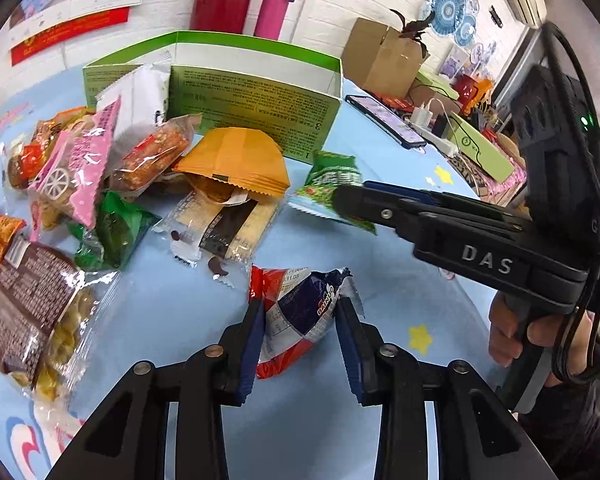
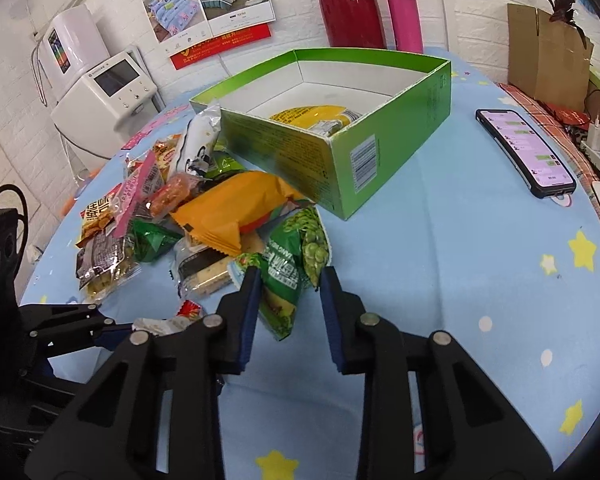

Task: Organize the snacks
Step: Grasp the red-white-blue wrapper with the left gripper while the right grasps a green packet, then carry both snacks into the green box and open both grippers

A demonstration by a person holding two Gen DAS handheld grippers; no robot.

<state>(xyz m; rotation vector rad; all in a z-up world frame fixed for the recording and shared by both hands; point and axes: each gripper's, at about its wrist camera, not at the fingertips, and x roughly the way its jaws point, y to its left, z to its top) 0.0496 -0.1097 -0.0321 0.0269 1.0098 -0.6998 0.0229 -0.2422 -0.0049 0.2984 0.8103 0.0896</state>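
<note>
Two packets were being picked at once. Left wrist view: left gripper (image 1: 300,332) straddled a red-blue-white snack packet (image 1: 296,316) lying on the table (image 1: 380,280), jaws open around it, not yet clamped. Right wrist view: right gripper (image 2: 288,300) was open around a green pea packet (image 2: 292,276) beside the pile — green box (image 2: 340,148) just behind. Next, I'd judge: squeeze, lift, drop in the box.

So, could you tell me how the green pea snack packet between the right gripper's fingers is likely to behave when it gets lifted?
The green pea packet is a crinkled film pouch, so it will probably sag and bend rather than stay flat. Its glossy wrap may slip between the right gripper pads. It looks small and puffy, so likely light, though the contents could crush under a hard squeeze.
</note>
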